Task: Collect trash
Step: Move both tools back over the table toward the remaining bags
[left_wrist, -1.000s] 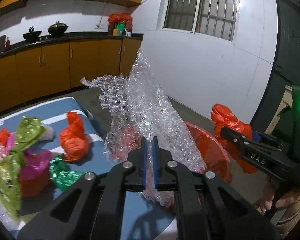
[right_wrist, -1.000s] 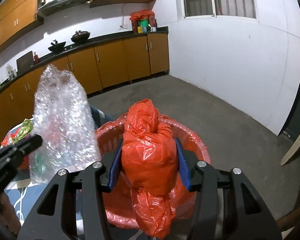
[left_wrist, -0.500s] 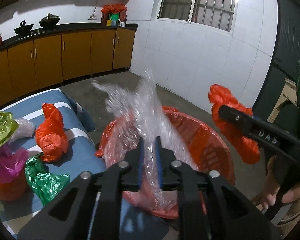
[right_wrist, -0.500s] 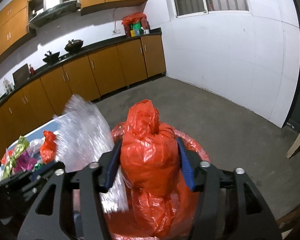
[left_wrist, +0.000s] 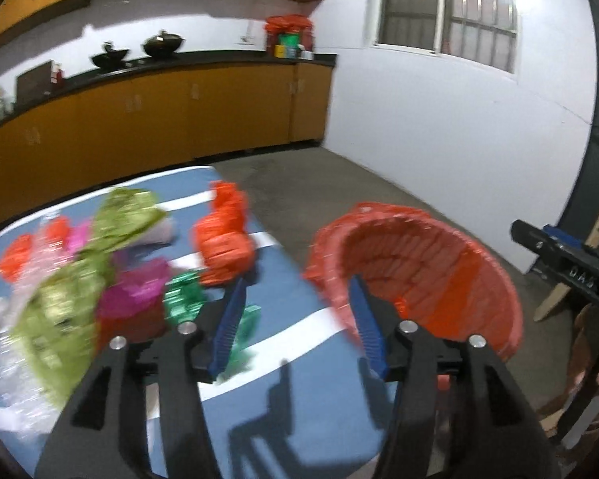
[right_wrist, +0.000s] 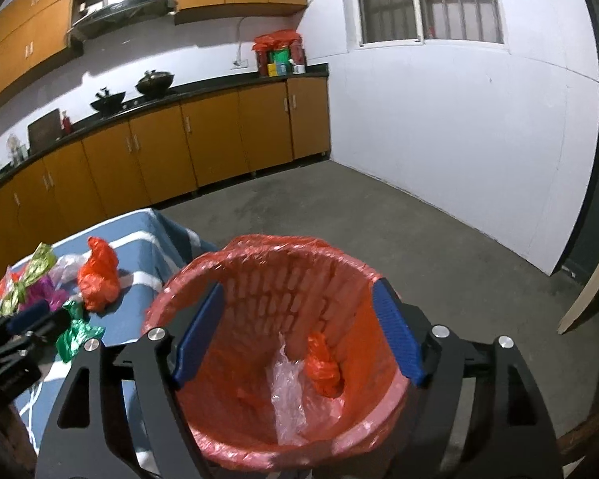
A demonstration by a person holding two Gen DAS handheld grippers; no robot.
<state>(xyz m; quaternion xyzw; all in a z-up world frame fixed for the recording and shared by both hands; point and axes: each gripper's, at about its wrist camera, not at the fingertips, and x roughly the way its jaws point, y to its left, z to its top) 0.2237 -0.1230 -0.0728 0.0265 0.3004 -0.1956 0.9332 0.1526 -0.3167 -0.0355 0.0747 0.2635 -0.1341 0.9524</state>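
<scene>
Red plastic lines the waste basket [right_wrist: 259, 279] below your right gripper [right_wrist: 299, 331], whose jaws are opening with nothing between them. Inside lie a crumpled red bag [right_wrist: 324, 367] and a sheet of clear bubble wrap [right_wrist: 285, 395]. Your left gripper [left_wrist: 299, 319] is opening too, empty, over the blue striped table [left_wrist: 299, 399], where a red bag [left_wrist: 223, 239] and foil wrappers [left_wrist: 76, 279] remain.
</scene>
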